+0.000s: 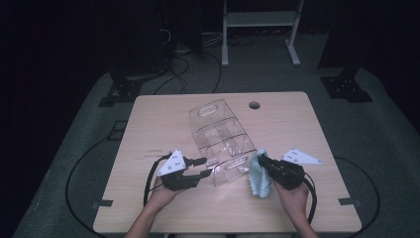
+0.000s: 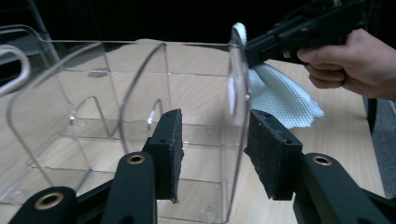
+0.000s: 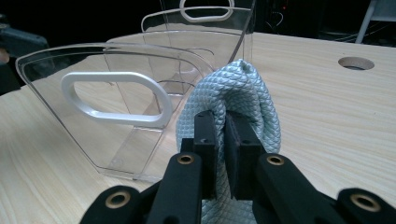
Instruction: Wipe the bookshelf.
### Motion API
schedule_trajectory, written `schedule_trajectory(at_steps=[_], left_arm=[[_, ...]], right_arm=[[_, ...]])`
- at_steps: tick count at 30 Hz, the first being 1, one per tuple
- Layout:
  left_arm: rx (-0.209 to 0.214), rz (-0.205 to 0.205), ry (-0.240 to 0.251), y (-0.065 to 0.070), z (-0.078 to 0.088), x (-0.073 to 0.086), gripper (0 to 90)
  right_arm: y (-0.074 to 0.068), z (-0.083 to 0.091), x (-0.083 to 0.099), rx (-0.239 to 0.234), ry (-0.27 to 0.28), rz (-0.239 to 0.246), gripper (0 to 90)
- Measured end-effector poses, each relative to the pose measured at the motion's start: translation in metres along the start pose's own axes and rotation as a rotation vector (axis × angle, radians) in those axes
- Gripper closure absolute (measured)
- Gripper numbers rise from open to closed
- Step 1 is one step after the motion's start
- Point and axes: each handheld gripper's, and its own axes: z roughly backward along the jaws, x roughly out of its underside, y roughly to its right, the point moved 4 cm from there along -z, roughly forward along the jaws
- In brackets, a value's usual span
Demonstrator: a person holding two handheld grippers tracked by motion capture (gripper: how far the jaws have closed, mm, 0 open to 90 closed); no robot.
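A clear plastic organizer (image 1: pixel 220 134) with several compartments and slot handles lies in the middle of the wooden table (image 1: pixel 158 114). My left gripper (image 1: pixel 204 167) is at its near left corner. In the left gripper view the left gripper (image 2: pixel 217 154) stands open, and the end wall of the organizer (image 2: pixel 93 116) rises between the pads without being pressed. My right gripper (image 1: pixel 261 159) is shut on a pale blue cloth (image 1: pixel 258 181) against the organizer's near right end. In the right gripper view the cloth (image 3: pixel 243 88) bulges over the right gripper (image 3: pixel 223 135), beside the organizer (image 3: pixel 112 135). The left gripper view also shows the cloth (image 2: pixel 280 100).
A round cable hole (image 1: pixel 254 105) sits in the table's far edge, right of the organizer. Cables loop over the grey floor on both sides. A white stand (image 1: pixel 257 20) and dark tripod feet (image 1: pixel 346 87) are behind the table. Bare tabletop lies far left and far right.
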Motion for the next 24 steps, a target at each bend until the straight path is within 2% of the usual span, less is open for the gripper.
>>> schedule_trajectory(at_steps=[6, 11, 14, 18, 21, 24], left_arm=[[-0.041, -0.004, 0.012, -0.016, -0.001, -0.002, 47.7], [-0.06, -0.007, -0.011, -0.031, -0.008, 0.0, 39.5], [-0.064, -0.01, -0.007, -0.038, -0.012, -0.002, 32.8], [-0.079, 0.001, -0.002, -0.049, -0.019, -0.005, 19.3], [-0.081, 0.017, -0.033, -0.058, -0.025, -0.004, 11.5], [-0.086, 0.017, -0.051, -0.068, -0.03, -0.003, 8.7]], right_arm=[[-0.001, 0.002, 0.0, -0.006, -0.001, -0.004, 83.3], [-0.002, 0.001, 0.0, -0.011, -0.003, -0.002, 83.3], [-0.002, 0.0, 0.0, -0.013, -0.005, -0.002, 83.3], [-0.002, 0.0, 0.0, -0.015, -0.005, -0.002, 83.3], [-0.002, 0.0, 0.0, -0.017, -0.005, -0.001, 83.3], [-0.002, 0.0, 0.0, -0.017, -0.006, -0.001, 83.3]])
